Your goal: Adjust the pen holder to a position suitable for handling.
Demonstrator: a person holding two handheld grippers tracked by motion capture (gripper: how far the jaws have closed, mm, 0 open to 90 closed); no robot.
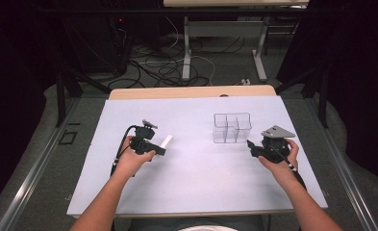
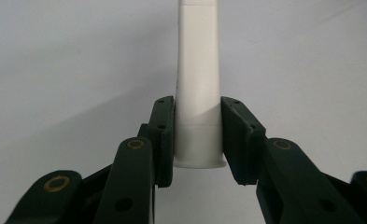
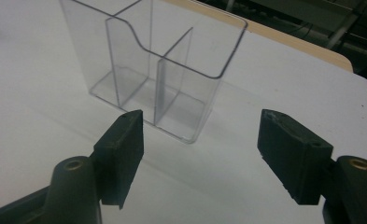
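At the left of the high view the left gripper pinches a white tube, lifted off the white table; the tube sticks out toward the upper right from the jaws. In the left gripper view both pads press the tube near its flanged lower end, so most of its length hangs free beyond the grip. To do this step well, the hand should probably carry the tube rightward toward the clear divided holder in the centre right of the frame, tip it upright on the way, and bring its free end down over one compartment rather than onto a partition. A grip so near one end may let the tube swing, so a slow move seems wise

At the right of the high view the right gripper hovers just beside the holder's lower right corner. In the right gripper view its jaws stand spread with nothing between them, aimed at the holder; it looks placed to steady the light holder

Little stands in the way: the table between tube and holder is bare. Cables and table legs lie on the floor beyond, in the upper middle of the frame
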